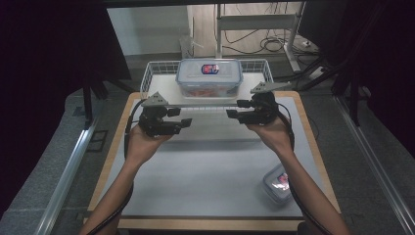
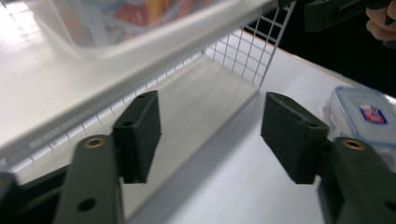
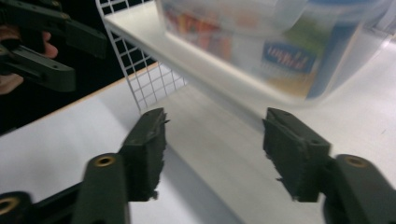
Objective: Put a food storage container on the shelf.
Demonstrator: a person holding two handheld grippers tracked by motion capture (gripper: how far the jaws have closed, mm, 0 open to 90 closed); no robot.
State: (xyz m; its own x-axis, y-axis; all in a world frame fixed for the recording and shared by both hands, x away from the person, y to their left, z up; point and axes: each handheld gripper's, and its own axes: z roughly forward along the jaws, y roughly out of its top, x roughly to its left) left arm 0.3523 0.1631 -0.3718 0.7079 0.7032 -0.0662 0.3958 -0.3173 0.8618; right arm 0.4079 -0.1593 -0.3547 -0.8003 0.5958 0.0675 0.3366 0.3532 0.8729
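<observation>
Labels on the lidded box (image 1: 209, 77) in the wire basket (image 1: 155, 68) blur unreadably; left gripper (image 1: 185, 121) and right gripper (image 1: 232, 110) gape empty.

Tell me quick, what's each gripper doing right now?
Left gripper: open, holding nothing.
Right gripper: open, holding nothing, facing the white wire-mesh shelf.

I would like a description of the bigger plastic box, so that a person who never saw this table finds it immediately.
Start at the white wire basket at the far edge of the table. The clear plastic box sits inside it, with a blue-rimmed snap lid and a red and blue label on top. Its neighbour, a smaller box, lies on the near right of the table, outside the basket.
</observation>
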